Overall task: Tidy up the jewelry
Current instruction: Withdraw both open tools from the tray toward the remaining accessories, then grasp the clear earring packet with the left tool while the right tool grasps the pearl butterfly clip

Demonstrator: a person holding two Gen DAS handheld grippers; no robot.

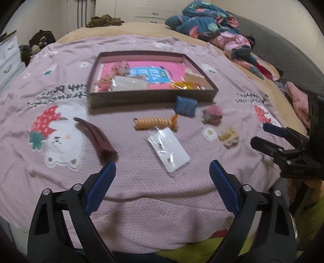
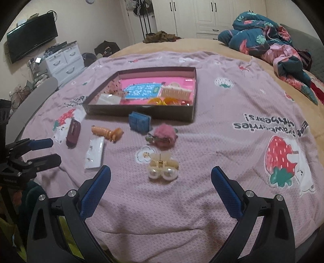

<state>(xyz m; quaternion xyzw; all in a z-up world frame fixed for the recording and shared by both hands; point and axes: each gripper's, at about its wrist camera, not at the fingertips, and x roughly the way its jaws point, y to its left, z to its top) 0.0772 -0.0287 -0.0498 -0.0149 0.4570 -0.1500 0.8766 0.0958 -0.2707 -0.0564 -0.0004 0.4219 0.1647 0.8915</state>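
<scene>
A shallow dark box (image 1: 149, 98) (image 2: 141, 114) with a pink lining lies on the lilac blanket and holds several hair pieces. In front of it lie a blue clip (image 1: 185, 105) (image 2: 139, 121), an orange spiral tie (image 1: 156, 123) (image 2: 107, 132), a pink fluffy clip (image 1: 212, 114) (image 2: 164, 136), a white earring card (image 1: 169, 148) (image 2: 94, 151), a maroon barrette (image 1: 97, 137) (image 2: 73, 132) and a pearl claw clip (image 1: 228, 137) (image 2: 162, 165). My left gripper (image 1: 162, 172) (image 2: 48, 149) is open just short of the card. My right gripper (image 2: 161, 176) (image 1: 261, 135) is open around the near side of the pearl clip, apart from it.
A lilac strawberry-print blanket (image 2: 202, 202) covers the bed. A crumpled floral quilt (image 2: 269, 40) lies at the back right. White drawers (image 2: 64, 60) and a wall screen (image 2: 32, 38) stand to the left, wardrobes (image 2: 204, 16) behind.
</scene>
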